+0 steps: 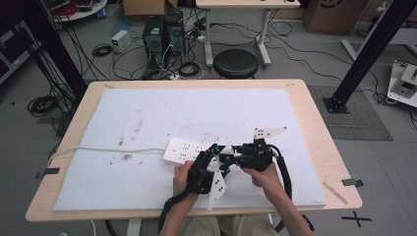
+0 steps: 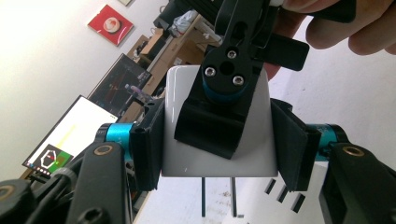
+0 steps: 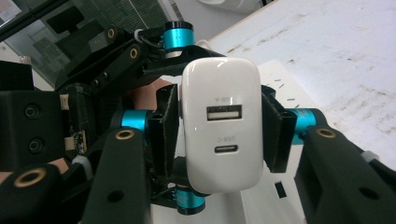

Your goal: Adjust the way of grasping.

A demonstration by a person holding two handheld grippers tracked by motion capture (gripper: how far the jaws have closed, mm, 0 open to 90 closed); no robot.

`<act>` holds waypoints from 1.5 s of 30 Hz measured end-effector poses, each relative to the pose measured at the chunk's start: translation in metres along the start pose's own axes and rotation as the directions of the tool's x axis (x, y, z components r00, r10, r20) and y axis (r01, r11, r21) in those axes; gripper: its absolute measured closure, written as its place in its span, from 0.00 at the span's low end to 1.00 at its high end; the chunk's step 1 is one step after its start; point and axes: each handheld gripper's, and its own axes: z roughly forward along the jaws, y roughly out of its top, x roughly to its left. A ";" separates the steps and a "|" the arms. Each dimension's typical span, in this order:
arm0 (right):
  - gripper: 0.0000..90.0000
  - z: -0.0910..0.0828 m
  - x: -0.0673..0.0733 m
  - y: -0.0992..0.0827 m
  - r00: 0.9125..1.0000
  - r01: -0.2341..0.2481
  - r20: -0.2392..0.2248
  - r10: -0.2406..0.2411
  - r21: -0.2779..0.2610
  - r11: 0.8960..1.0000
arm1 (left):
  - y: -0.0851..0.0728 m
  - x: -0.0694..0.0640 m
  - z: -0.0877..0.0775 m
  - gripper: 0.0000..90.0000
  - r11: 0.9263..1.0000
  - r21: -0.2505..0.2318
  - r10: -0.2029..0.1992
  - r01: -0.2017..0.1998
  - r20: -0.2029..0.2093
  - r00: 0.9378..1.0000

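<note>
Both grippers meet low on the table [image 1: 314, 147], just in front of the person, with the charger [image 1: 227, 153] pinched between them above the foam mat [image 1: 147, 118]. In the left gripper view, the left gripper [image 2: 217, 140] has its pads pressed on the charger's [image 2: 215, 158] two flat sides, prongs [image 2: 203, 196] pointing down toward the power strip [image 2: 280, 196] below. The right gripper [image 2: 219, 116] comes in from the far side and overlaps the white face. In the right gripper view, the right gripper [image 3: 219, 140] is clamped on the charger [image 3: 220, 126] too, USB ports facing its camera, while the left gripper [image 3: 116, 60] crosses behind. So it is a double hold, one pair of pads crosswise to the other. My read: a handover or a re-grip, squaring the prongs up over the strip [image 1: 184, 150] that lies just left of the hands. The strip's cord [image 1: 108, 149] runs off the left edge.
</note>
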 end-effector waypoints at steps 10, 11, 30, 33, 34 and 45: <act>0.65 0.000 0.000 0.000 1.000 0.005 -0.005 -0.005 -0.001 1.000 | 0.000 -0.001 0.000 0.47 1.000 -0.001 0.000 0.000 0.007 1.000; 0.65 0.000 0.000 0.000 1.000 0.007 -0.006 -0.007 -0.001 1.000 | 0.000 -0.001 0.000 0.47 1.000 -0.001 0.002 -0.002 0.007 1.000; 0.70 -0.002 0.003 -0.002 0.999 0.024 0.032 -0.024 0.001 1.000 | -0.001 -0.001 0.001 0.47 1.000 0.010 -0.004 0.004 0.014 1.000; 0.70 -0.002 0.004 -0.002 0.999 0.031 0.043 -0.031 0.006 1.000 | 0.000 -0.001 0.001 0.47 1.000 0.014 0.005 -0.005 0.020 1.000; 0.70 -0.002 0.004 -0.002 0.998 0.044 0.053 -0.044 0.010 0.999 | 0.000 -0.001 0.001 0.47 1.000 0.014 0.005 -0.005 0.020 1.000; 0.70 0.000 0.007 -0.004 0.993 0.053 0.101 -0.054 0.014 0.998 | 0.000 -0.001 0.002 0.47 1.000 0.028 0.011 -0.012 0.027 1.000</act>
